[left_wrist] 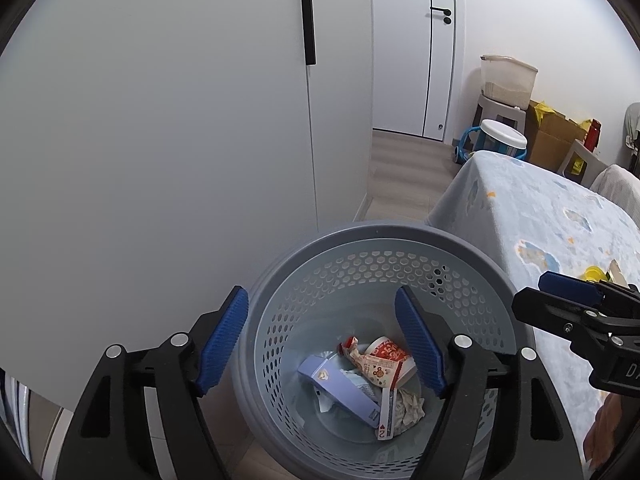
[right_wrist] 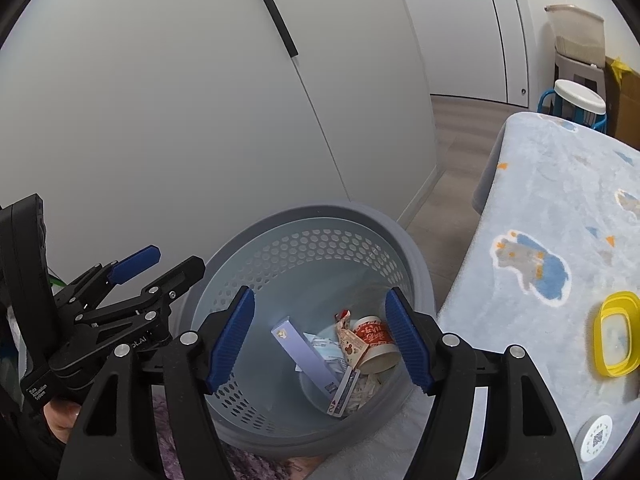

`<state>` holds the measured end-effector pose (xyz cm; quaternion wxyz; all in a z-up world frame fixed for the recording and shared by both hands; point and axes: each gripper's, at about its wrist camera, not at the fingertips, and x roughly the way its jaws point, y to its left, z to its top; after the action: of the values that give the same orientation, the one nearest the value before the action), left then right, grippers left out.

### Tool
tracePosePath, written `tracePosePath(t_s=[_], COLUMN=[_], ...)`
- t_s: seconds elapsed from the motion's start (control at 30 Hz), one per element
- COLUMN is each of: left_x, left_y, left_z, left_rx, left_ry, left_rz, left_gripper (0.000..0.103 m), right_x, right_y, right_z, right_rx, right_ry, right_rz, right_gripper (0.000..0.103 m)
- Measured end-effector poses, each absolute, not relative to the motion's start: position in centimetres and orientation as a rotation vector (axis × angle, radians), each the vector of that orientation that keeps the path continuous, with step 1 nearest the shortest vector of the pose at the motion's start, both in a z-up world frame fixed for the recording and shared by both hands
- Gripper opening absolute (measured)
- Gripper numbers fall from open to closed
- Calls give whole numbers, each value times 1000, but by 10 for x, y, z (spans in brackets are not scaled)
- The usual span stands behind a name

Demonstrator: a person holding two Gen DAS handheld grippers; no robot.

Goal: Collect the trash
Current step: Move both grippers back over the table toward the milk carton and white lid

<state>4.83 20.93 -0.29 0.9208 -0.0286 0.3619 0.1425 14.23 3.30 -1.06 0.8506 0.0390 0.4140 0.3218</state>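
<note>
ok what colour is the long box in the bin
Pale lilac box, clearest in the right wrist view.

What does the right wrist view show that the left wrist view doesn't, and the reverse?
Only the right wrist view shows the whole yellow-rimmed plastic lid and a round white QR-code sticker on the blue patterned blanket. Only the left wrist view shows the full white door with its black handle. Both show the grey perforated plastic bin holding a lavender box and a red-and-white paper cup, both grippers open above it.
</note>
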Motion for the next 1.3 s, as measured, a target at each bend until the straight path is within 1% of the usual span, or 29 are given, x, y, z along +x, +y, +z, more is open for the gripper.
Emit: tracePosePath(t_s=[0.1,0.3,0.37,0.53,0.63,0.77,1.1,1.3], left_x=[48,49,49,50,51,51,49,48], left_y=[208,206,206,196,189,176,133,96], left_z=[-3,-3,-3,-2,0,2,7,7], left_rx=[-54,-49,-52,-45,-43,-39,-30,-17], left_ry=[746,752,752,750,746,742,715,711], left_rz=[297,298,293,276,255,226,132,57], left_gripper=[77,80,81,81,83,84,84,84], right_x=[141,138,137,131,125,116,95,82], right_y=[30,22,18,4,-9,-37,-137,-192], right_z=[-10,-9,-9,-7,-4,0,13,12], right_rx=[80,79,80,79,80,109,195,161], right_ry=[869,862,859,853,846,842,828,835], right_rz=[669,653,644,611,582,528,331,200], right_gripper=[69,73,75,78,80,84,85,86])
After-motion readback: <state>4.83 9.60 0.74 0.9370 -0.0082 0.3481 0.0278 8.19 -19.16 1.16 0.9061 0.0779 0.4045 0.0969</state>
